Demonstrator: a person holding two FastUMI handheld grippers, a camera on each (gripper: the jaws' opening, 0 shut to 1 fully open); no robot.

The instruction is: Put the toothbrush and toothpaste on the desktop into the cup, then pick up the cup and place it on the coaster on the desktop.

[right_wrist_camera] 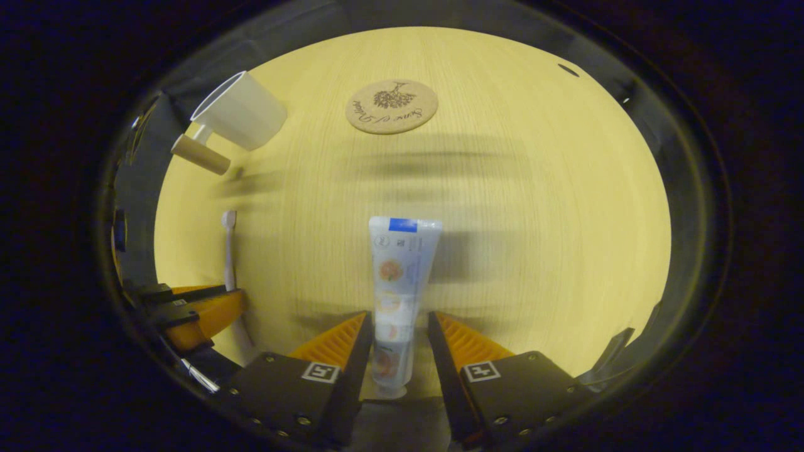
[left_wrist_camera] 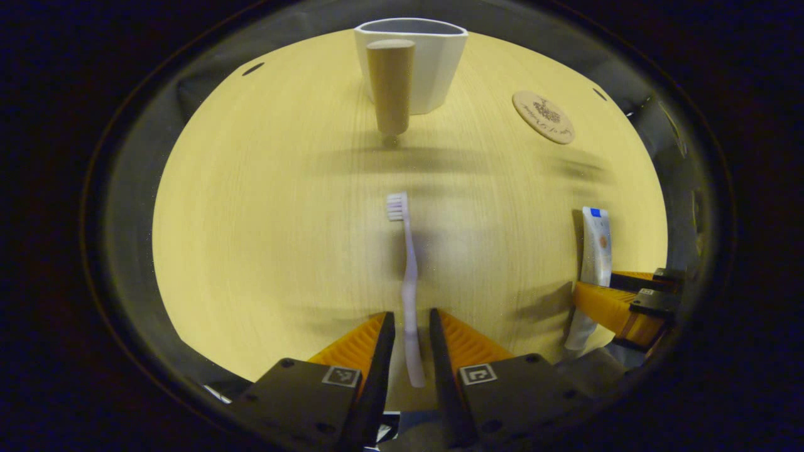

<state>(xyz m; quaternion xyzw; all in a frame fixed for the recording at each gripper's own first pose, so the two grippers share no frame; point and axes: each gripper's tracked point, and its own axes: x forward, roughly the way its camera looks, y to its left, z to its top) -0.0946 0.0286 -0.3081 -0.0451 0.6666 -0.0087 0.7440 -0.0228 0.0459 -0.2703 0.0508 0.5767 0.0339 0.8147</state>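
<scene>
Straddling the toothbrush [left_wrist_camera: 409,289] handle, the left gripper [left_wrist_camera: 411,326] is sitting with its jaws parted and a sliver of gap on each side, while the right gripper [right_wrist_camera: 397,329] is likewise bracketing the cap end of the toothpaste [right_wrist_camera: 399,282], parted and not yet pinching. Both items are lying flat on the desktop [left_wrist_camera: 264,238], so the pickup step is only starting. Next, each claw is needing to close, lift, and carry toward the cup [left_wrist_camera: 422,59], standing well apart from the coaster [left_wrist_camera: 543,117].

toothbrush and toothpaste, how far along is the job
Nothing is done yet: the cup is empty-looking and off the coaster. In hand: left gripper straddles the toothbrush, right gripper straddles the toothpaste, both on the desk. Left: both drops, then moving the cup.
</scene>
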